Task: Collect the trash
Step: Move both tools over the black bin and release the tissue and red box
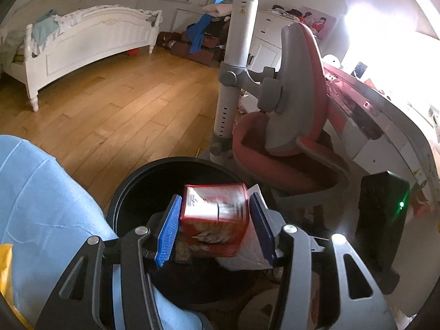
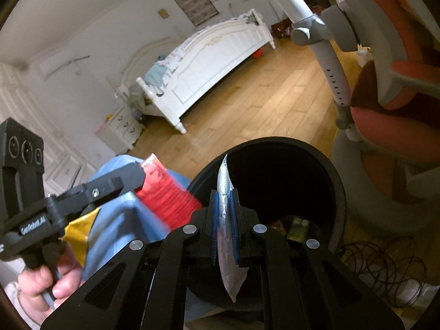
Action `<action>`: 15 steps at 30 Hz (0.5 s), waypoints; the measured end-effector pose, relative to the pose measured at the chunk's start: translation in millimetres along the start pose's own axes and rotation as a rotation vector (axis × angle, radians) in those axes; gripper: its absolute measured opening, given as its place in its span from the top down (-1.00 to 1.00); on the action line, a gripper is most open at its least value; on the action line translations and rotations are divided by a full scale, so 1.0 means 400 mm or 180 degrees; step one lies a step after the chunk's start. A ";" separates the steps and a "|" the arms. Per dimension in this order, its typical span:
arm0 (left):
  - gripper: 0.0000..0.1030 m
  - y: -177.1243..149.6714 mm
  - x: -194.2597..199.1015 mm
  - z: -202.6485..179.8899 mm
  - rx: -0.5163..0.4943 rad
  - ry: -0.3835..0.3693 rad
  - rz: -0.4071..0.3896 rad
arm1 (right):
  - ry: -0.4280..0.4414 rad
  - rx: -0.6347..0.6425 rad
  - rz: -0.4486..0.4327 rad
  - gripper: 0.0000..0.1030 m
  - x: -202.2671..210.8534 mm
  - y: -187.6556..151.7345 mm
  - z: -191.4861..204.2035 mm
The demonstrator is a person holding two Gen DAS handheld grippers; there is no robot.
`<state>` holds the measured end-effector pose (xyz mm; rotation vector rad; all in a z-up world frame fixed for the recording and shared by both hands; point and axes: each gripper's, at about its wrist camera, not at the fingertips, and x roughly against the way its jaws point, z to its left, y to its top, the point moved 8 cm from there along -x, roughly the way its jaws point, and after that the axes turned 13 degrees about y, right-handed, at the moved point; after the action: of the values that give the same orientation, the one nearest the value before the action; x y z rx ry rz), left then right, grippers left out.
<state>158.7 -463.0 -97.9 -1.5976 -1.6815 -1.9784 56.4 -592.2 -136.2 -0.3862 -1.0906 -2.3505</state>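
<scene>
Two pieces of trash, one round black plastic bin [image 1: 132, 192]. The left tongs [image 1: 216, 227] are clamped on a red crinkly plastic snack packet [image 1: 217, 217], held above the bin's mouth. The right tongs [image 2: 224, 231] pinch a flat silvery foil wrapper [image 2: 225, 192] edge-on (its tip pointing up) over the same bin, which already holds some litter.

One round black plastic trash bin [image 1: 129, 192] stands on the wooden floor. Two pieces of trash are held: one red cardboard box [image 1: 217, 220] and one flat silver foil wrapper [image 2: 227, 236]. One red-and-grey swivel chair [image 1: 297, 115], one white bed [image 1: 90, 44].
</scene>
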 end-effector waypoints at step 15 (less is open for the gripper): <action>-0.59 0.003 0.063 0.032 0.0081 0.0211 -0.0152 | 0.0112 -0.0289 -0.0102 -0.49 0.029 -0.003 0.001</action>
<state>156.2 -441.0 -80.6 -1.4802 -1.7286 -1.9999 46.1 -595.1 -131.6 -0.3613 -0.9832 -2.4320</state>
